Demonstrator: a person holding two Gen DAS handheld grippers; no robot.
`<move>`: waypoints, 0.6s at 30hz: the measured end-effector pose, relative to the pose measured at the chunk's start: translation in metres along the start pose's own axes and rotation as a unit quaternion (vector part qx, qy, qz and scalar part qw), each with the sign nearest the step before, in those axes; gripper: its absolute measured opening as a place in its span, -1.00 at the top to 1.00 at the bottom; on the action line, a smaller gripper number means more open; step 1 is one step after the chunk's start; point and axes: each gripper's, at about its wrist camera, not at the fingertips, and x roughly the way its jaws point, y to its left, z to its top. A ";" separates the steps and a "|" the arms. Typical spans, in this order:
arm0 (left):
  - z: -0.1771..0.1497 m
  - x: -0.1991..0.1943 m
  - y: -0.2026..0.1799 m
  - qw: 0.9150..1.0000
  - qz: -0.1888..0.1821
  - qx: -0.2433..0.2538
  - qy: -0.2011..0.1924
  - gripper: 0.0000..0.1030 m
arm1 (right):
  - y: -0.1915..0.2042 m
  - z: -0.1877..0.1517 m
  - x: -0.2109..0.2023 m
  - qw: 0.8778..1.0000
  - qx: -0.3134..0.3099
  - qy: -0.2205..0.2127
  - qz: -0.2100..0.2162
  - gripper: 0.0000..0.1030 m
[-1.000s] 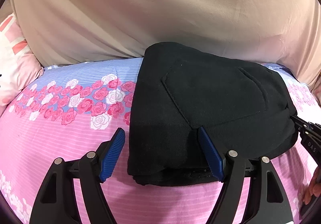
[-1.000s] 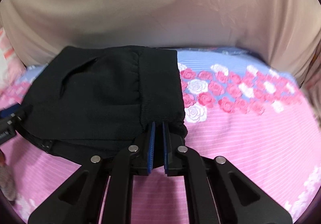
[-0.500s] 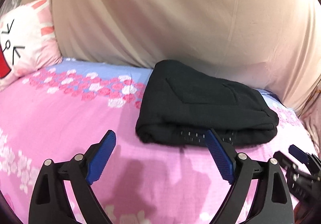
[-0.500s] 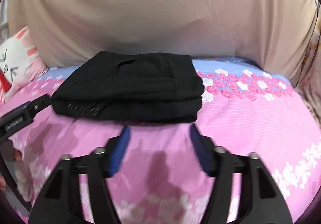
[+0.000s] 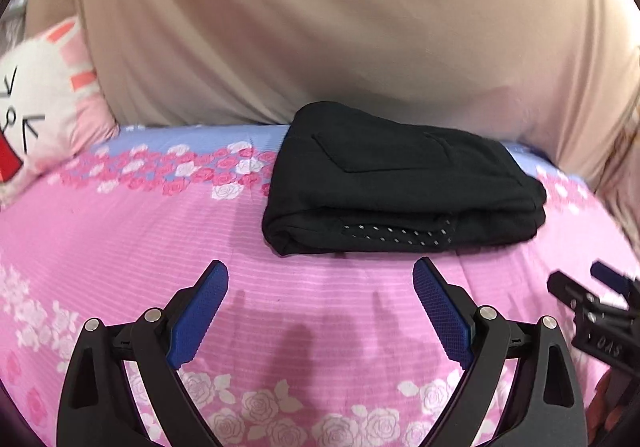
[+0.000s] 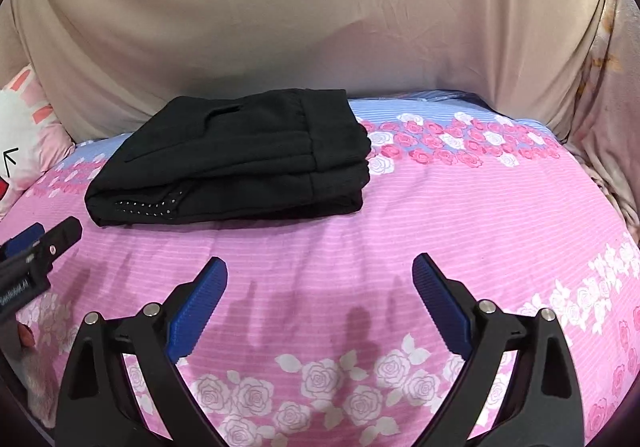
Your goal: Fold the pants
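The black pants (image 5: 396, 183) lie folded in a compact stack on the pink flowered bedsheet (image 5: 120, 231), near the beige fabric at the back. In the right wrist view the pants (image 6: 240, 159) sit left of centre. My left gripper (image 5: 320, 279) is open and empty, hovering in front of the pants and apart from them. My right gripper (image 6: 320, 275) is open and empty, also in front of the stack. Each gripper shows at the edge of the other's view: the right one (image 5: 592, 299), the left one (image 6: 36, 247).
A beige draped cloth (image 5: 320, 27) rises behind the bed. A white and pink rabbit pillow (image 5: 36, 107) lies at the far left and also shows in the right wrist view (image 6: 20, 135). A patterned cloth (image 6: 612, 87) hangs at the right.
The right gripper let go of the pants' edge and opened. Both grippers pulled back toward me, away from the folded stack, which stayed in place.
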 end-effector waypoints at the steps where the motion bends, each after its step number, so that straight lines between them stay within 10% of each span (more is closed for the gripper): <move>1: -0.001 -0.001 -0.002 1.000 0.003 0.006 0.001 -0.77 | 0.001 0.000 0.000 1.000 -0.001 0.003 -0.004 -0.79; 18: -0.003 -0.001 -0.006 1.000 0.020 0.024 0.004 -0.77 | 0.002 -0.001 0.000 1.000 -0.006 0.011 -0.018 -0.80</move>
